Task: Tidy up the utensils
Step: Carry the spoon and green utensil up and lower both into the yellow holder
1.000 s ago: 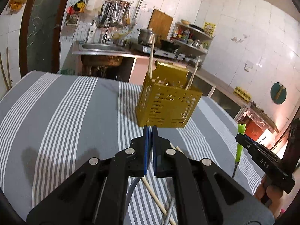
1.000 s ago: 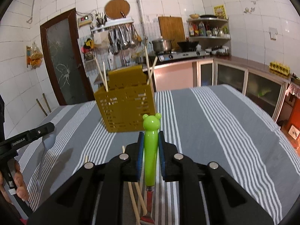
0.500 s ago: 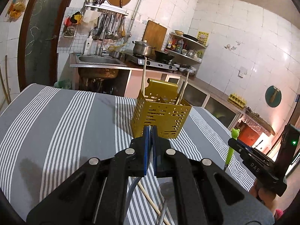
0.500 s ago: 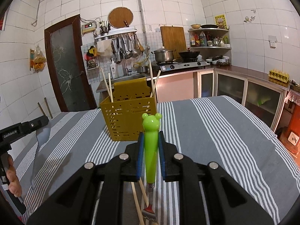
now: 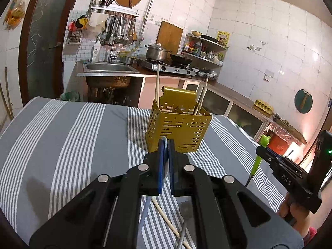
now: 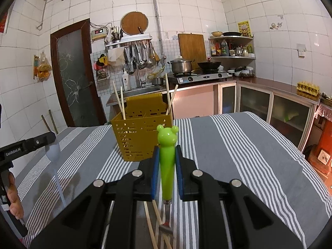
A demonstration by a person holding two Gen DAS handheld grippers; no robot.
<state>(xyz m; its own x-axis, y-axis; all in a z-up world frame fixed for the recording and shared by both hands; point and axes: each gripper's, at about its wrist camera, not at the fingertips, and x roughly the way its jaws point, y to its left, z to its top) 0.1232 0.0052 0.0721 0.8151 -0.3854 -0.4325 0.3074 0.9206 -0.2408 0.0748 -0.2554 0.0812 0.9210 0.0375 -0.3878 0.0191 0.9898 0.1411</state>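
The left hand-held gripper (image 5: 166, 143) is closed on a pale blue spoon (image 6: 54, 152). Between the blue pads only a thin blue edge shows; the thin handle hangs down below the jaws, and its lower end is hidden behind the gripper body. From the right wrist view the bowl of this spoon stands at 9 o'clock, raised above the bench (image 5: 72, 137), with its shadow on the cloth.

The right hand-held gripper (image 6: 167, 152) grips a green utensil with a frog-shaped head (image 6: 166, 157). The green handle stands nearly upright between the pads and the frog head rises above them. The working end below is half hidden by the jaws, so I cannot say which tool it is.

Under both grippers, at 6 o'clock, loose wooden chopsticks (image 5: 166, 215) and a metal spoon (image 5: 185, 209) lie on the striped cloth, partly cut off by the gripper bodies.

At 12 o'clock, near both grippers, stands the yellow perforated utensil holder (image 5: 178, 130), upright on the bench, with chopsticks (image 6: 122, 103) leaning inside at its left and right compartments. Dividers show inside, but their floors are not visible.

The cloth is free at 9 o'clock and at 3 o'clock of the holder. The far bench edge lies behind the holder; beyond it are the sink (image 5: 110, 67) and the stove (image 6: 203, 75).
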